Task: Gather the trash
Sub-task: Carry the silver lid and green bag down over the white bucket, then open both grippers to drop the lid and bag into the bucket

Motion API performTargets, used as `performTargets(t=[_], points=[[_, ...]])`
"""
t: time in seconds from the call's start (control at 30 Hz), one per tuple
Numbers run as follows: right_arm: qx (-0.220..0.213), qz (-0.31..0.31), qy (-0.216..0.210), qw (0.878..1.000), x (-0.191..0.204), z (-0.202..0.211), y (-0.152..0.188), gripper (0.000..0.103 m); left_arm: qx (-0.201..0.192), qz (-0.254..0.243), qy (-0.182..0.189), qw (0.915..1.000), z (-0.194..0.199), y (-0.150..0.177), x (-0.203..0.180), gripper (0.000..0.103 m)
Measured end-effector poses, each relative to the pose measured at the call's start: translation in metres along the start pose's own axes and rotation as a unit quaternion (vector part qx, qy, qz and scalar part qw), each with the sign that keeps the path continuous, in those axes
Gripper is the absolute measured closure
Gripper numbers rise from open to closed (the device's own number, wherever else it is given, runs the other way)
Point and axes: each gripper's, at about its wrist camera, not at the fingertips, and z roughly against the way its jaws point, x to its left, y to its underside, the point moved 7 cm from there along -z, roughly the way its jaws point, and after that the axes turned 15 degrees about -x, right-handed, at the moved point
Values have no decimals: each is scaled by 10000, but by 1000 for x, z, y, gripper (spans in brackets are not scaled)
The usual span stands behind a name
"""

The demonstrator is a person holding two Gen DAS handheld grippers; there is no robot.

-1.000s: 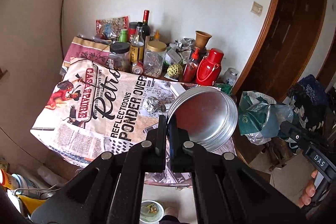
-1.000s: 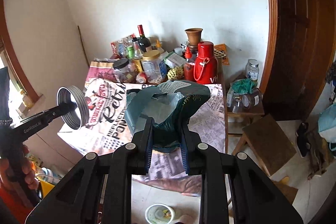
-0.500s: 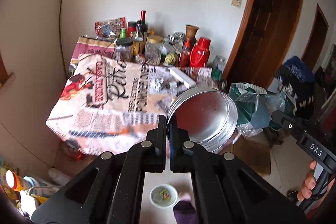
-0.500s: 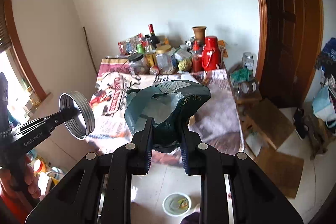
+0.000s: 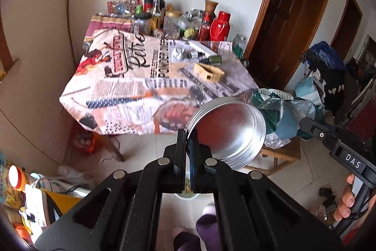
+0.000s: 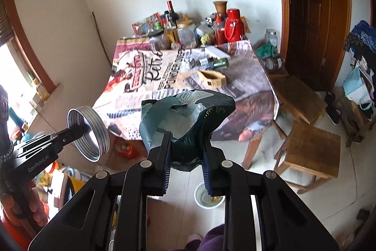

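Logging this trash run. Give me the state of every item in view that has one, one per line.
left gripper: shut on the metal tin's rim
metal tin: empty, held off the table, tilted on its side
right gripper: shut on the green bag
green bag: crumpled, mouth open, held in the air
cardboard box: lying on the table
small white bowl: on the floor, holding scraps

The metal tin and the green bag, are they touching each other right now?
Apart. The right wrist view shows wall and tablecloth between the metal tin, pinched by the left gripper, and the green bag in the right gripper.
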Motion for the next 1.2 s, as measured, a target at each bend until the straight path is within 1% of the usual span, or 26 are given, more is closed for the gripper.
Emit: performTargets(t=[0.13,0.23,0.37,0.5,0.6,0.77,0.9,1.03,1.1,1.13,1.2], points=[[200,66,-48,9998,-4,-6,17,82,212,61,-71,9997,-6,19,0,103],[366,90,-111,9992,-12,-18,28,82,404,123,-168,9990,-20,35,1,102],[629,123,-148,9978,-27,-39,49,82,646,122,-305,9974,-49,59,-3,103],[967,173,-153,9951,-47,-68,80,82,931,83,-407,9948,-86,91,-6,102],[1226,230,-137,9921,-61,-93,109,82,1215,56,-452,9915,-116,124,-5,103],[1603,199,-169,9867,-82,-140,161,82,1735,0,-599,9830,-164,192,5,103],[1936,213,-225,9806,-94,-187,211,82,2045,102,-745,9760,-202,244,18,102],[2114,169,-264,9769,-101,-224,250,82,2335,324,-934,9673,-233,301,37,102],[2267,116,-285,9735,-103,-247,280,82,2481,415,-1058,9620,-248,333,49,102],[2311,116,-283,9724,-104,-254,288,82,2531,422,-1114,9601,-254,344,54,102],[2443,224,-265,9691,-106,-276,318,82,2621,462,-1197,9565,-269,370,64,102]])
